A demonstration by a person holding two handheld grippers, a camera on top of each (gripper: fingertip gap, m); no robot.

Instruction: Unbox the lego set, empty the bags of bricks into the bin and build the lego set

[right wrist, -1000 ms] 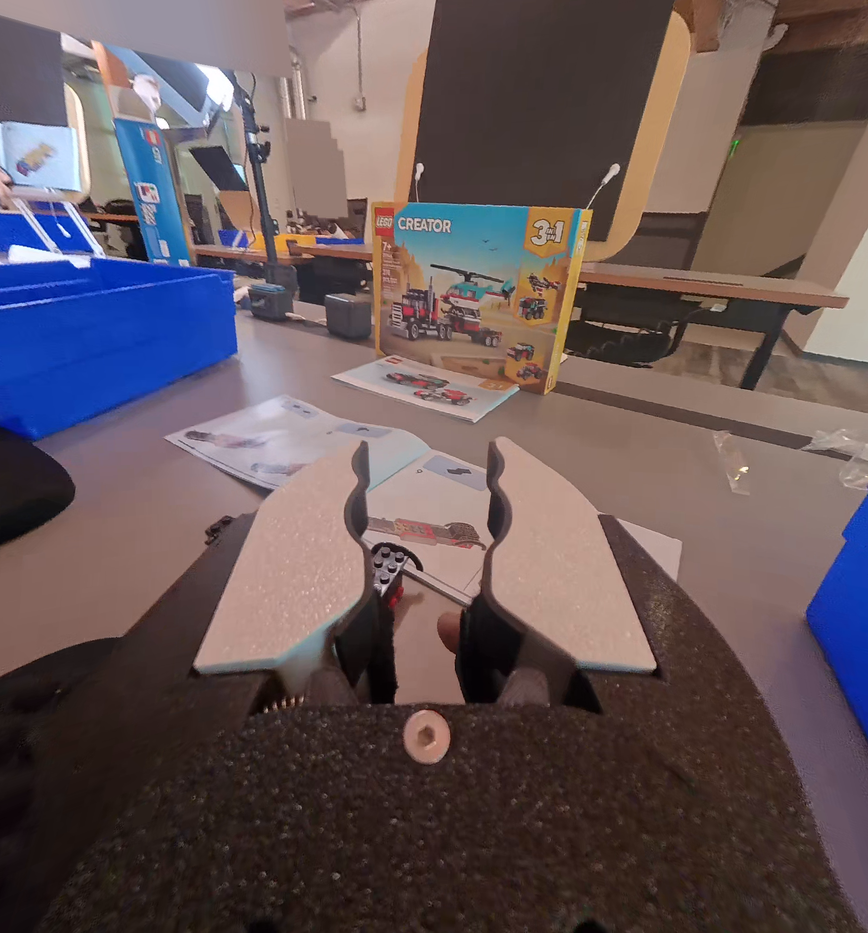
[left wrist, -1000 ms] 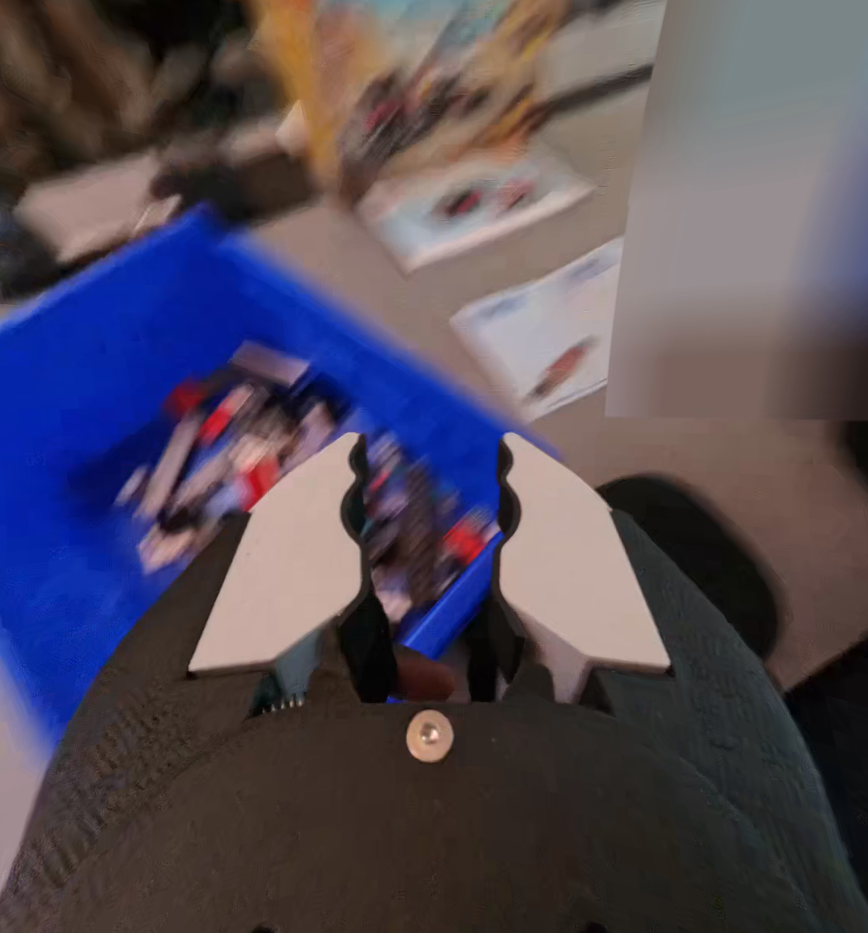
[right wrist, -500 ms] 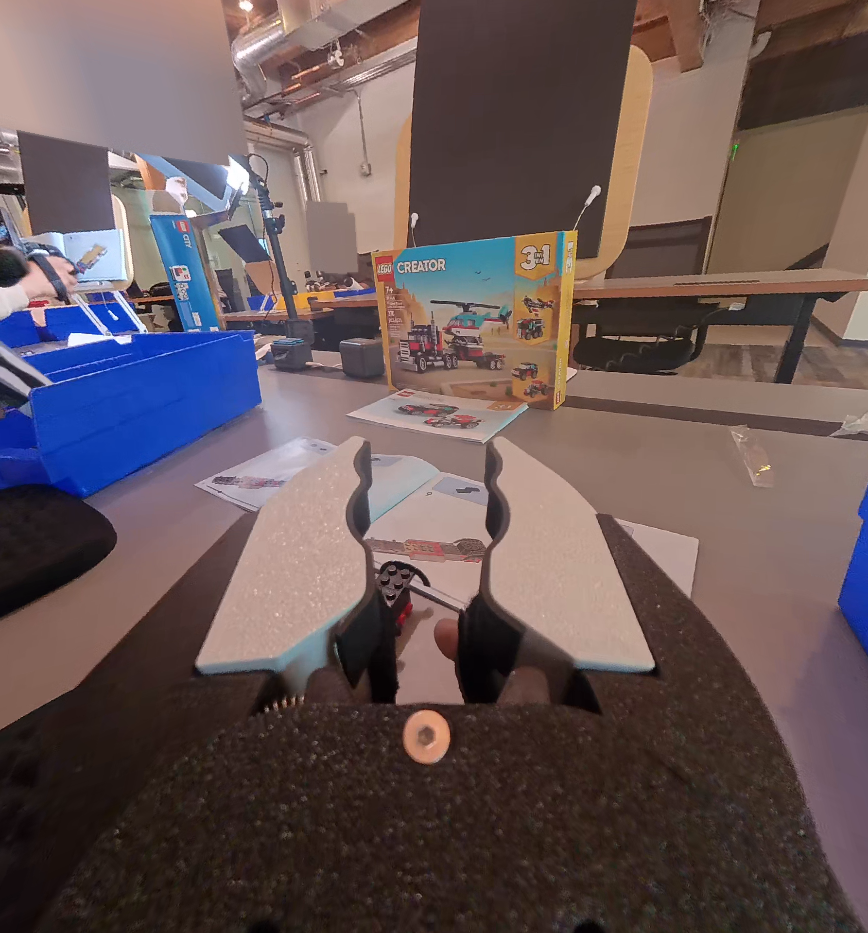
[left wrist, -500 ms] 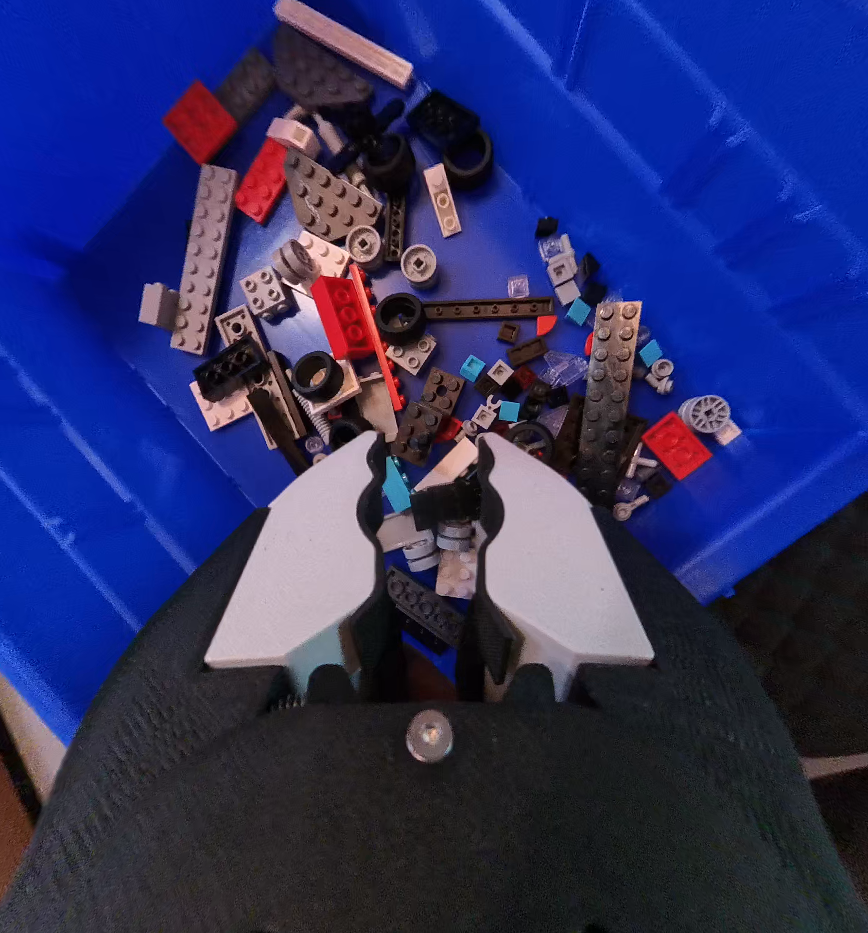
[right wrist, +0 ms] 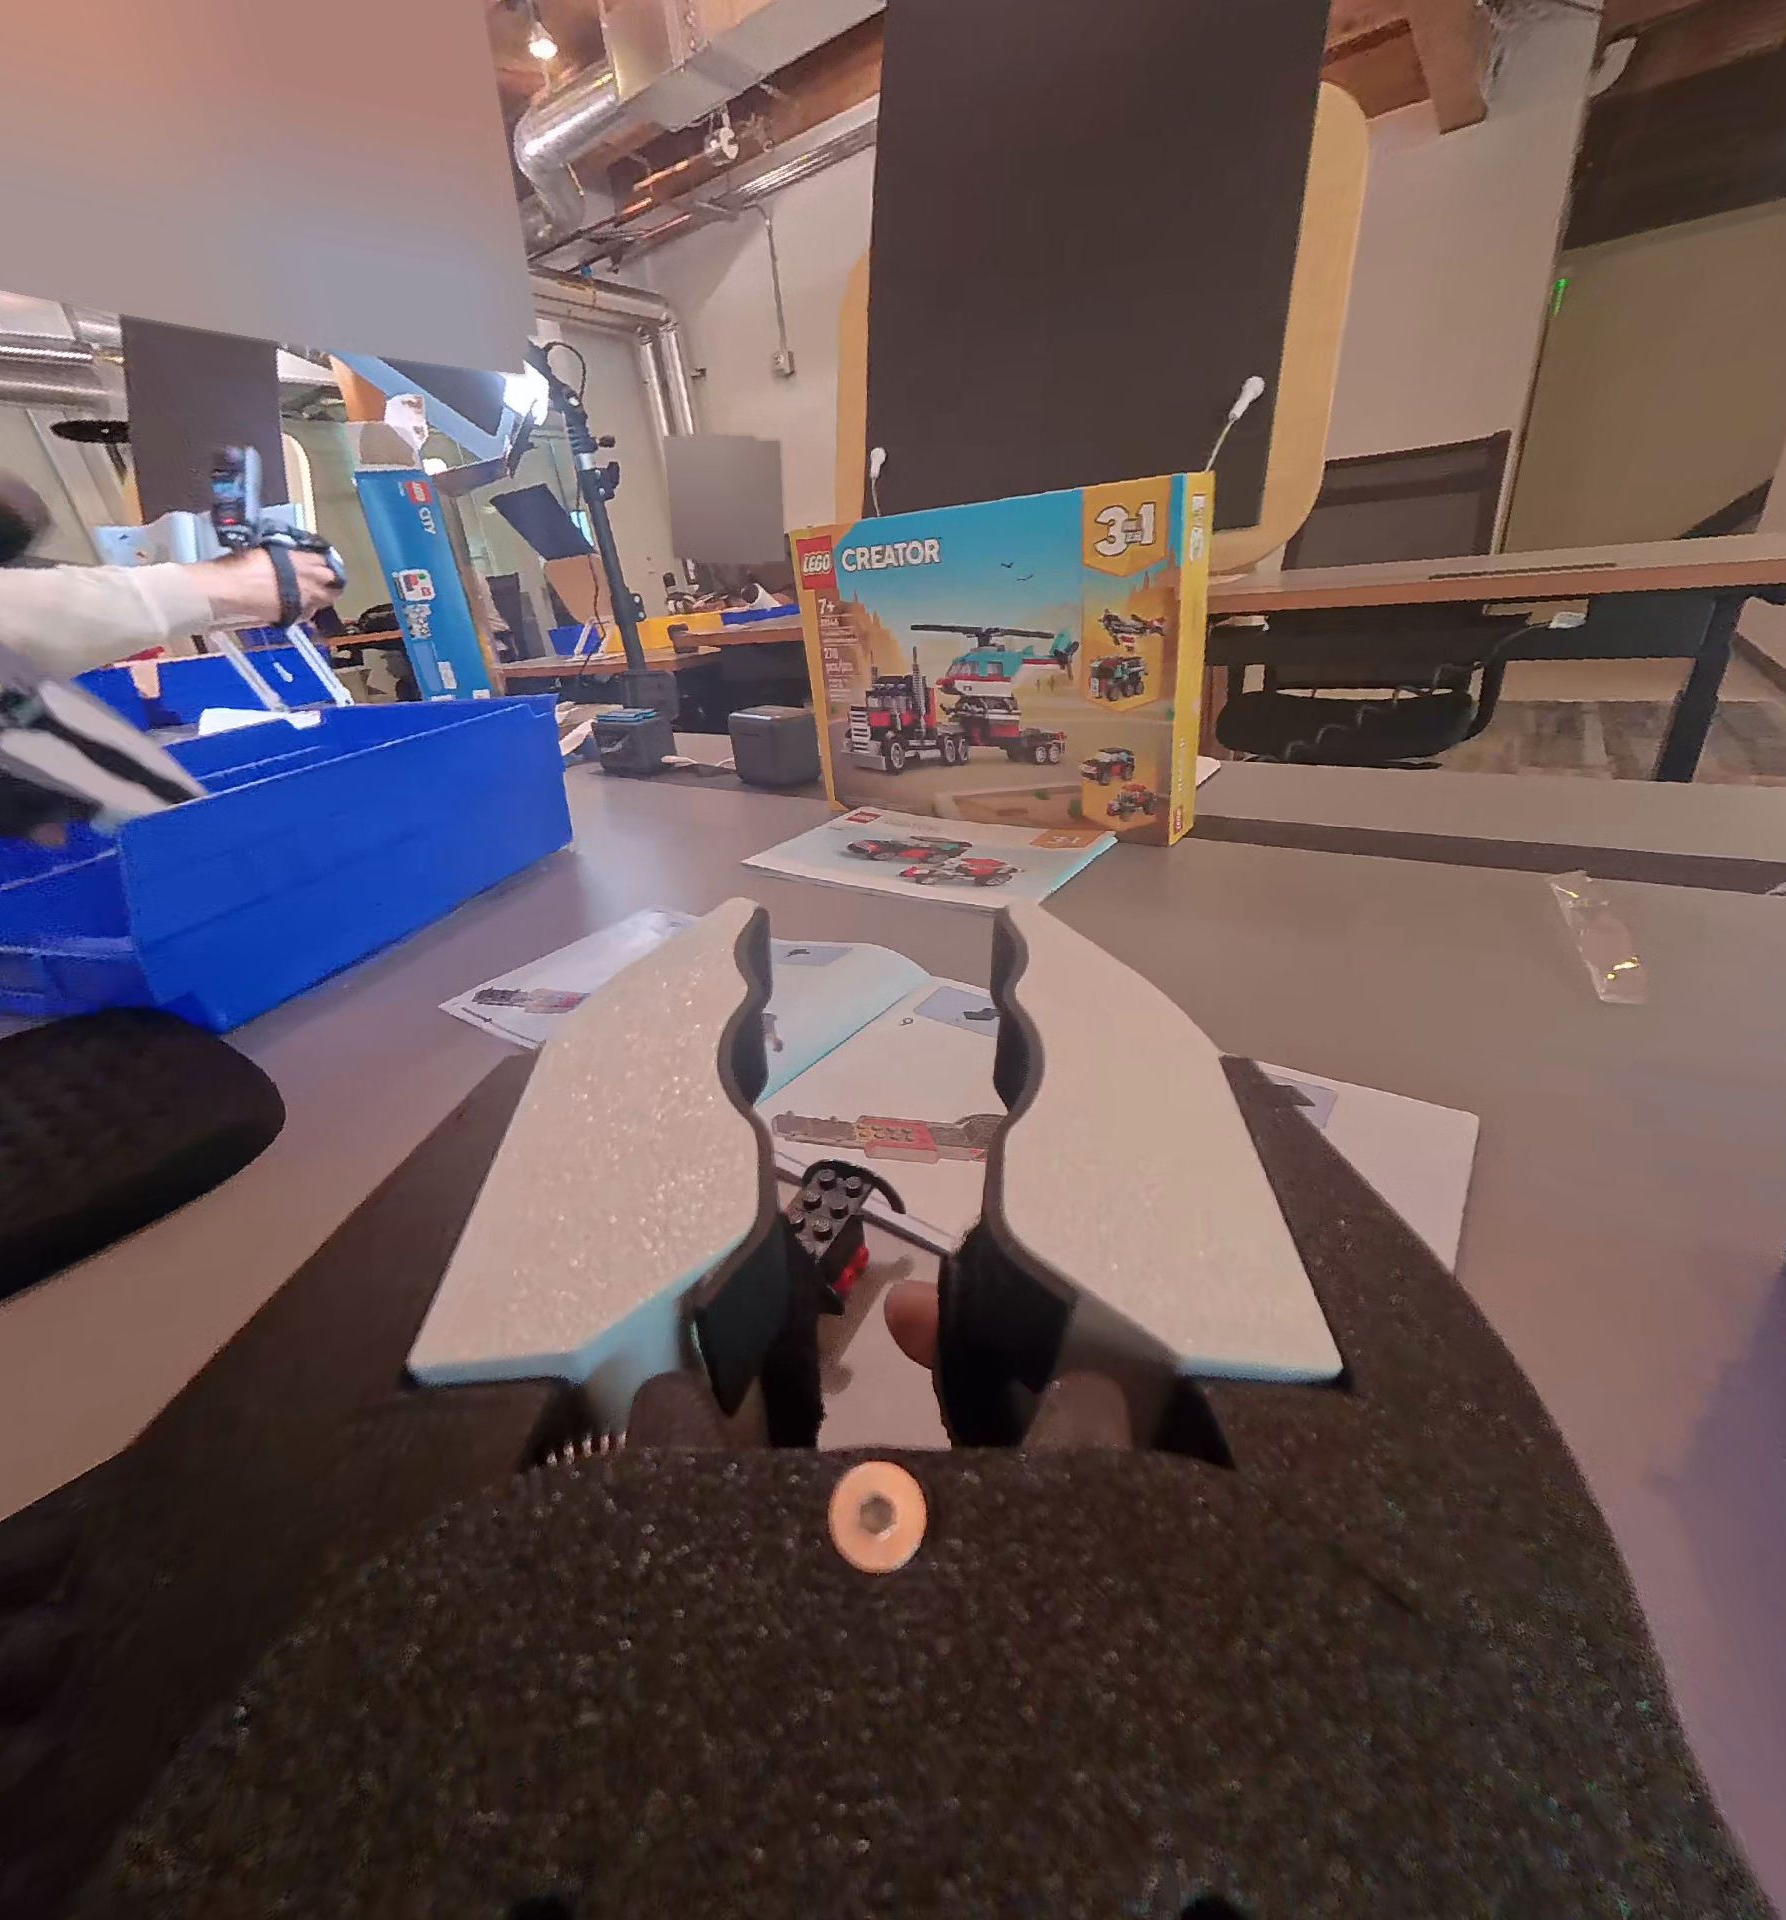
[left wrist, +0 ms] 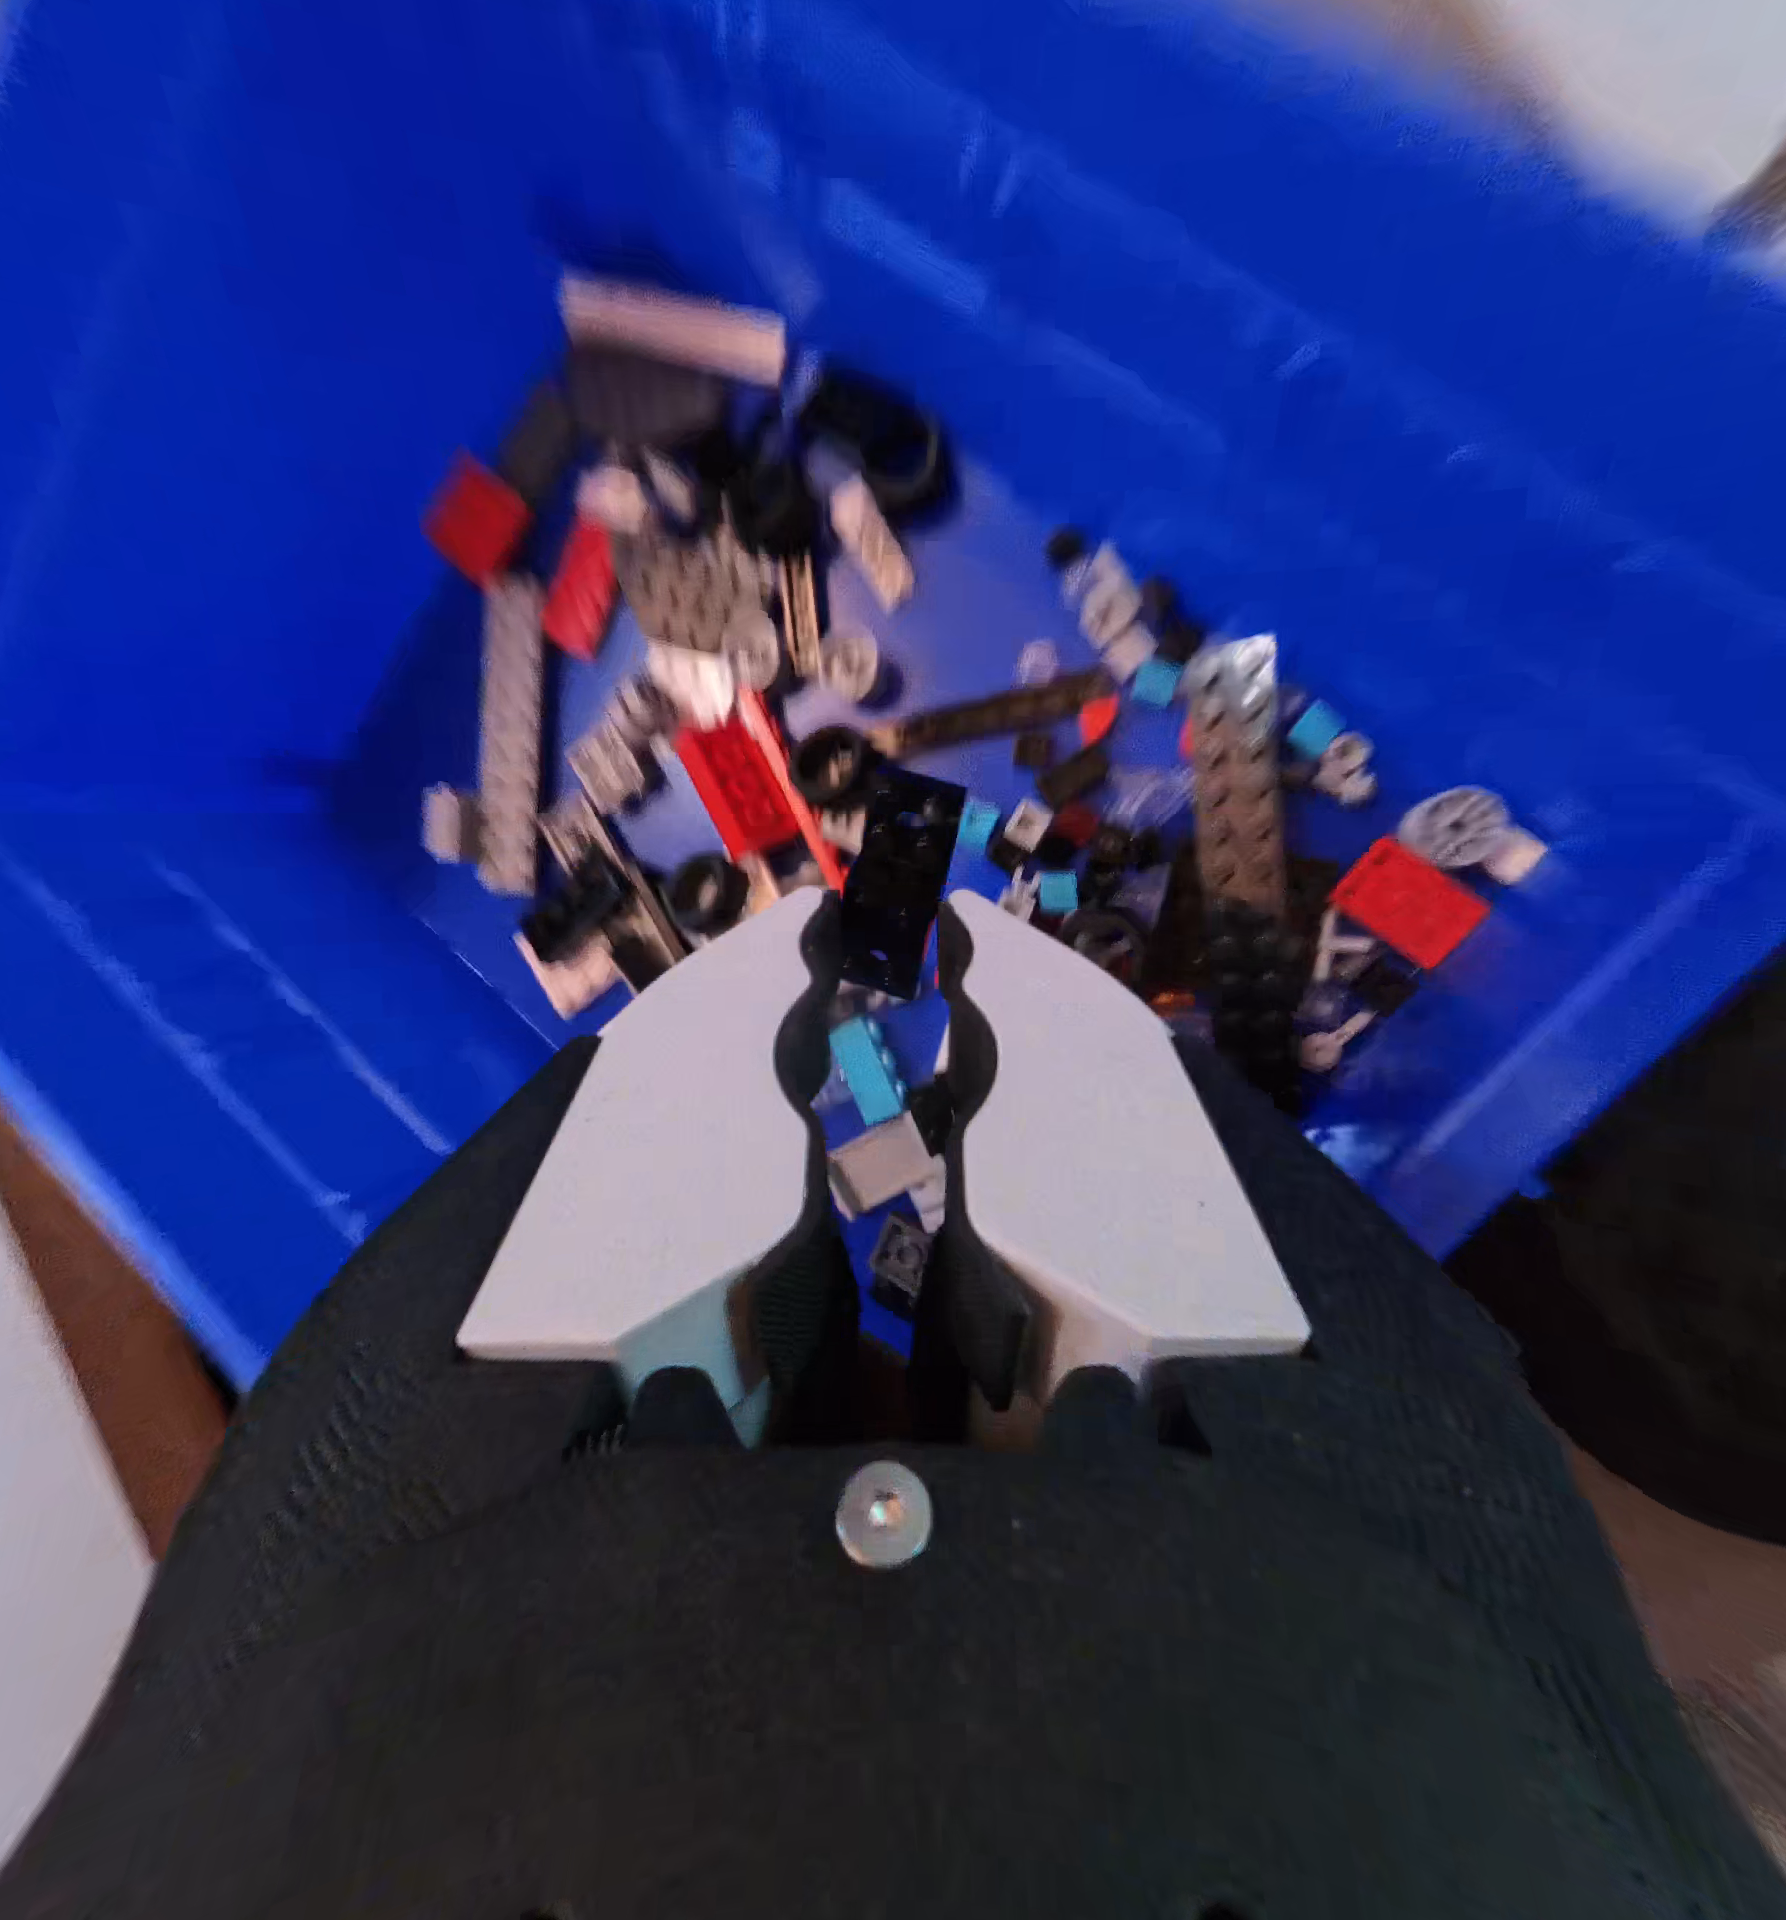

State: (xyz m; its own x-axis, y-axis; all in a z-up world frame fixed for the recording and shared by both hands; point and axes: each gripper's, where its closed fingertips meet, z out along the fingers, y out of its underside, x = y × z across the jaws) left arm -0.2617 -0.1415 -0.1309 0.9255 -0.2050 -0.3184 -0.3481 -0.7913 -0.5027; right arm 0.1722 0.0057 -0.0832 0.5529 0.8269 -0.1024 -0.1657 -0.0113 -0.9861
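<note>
Building is under way: the left gripper (left wrist: 889, 909), above the blue bin (left wrist: 245, 520) of loose bricks, pinches a black plate (left wrist: 899, 883) at its fingertips. The right gripper (right wrist: 873, 935) hovers with jaws apart and empty, over a small black-and-red assembly (right wrist: 832, 1226) lying on the open instruction booklet (right wrist: 1076, 1070), well right of the bin. Next, I judge, the plate must travel to that assembly, calling for careful stud alignment.

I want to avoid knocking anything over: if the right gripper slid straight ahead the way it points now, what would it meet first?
Probably the open instruction booklet lying flat just ahead of the right gripper; beyond it, another booklet and the upright lego box. Depth is unclear.
</note>
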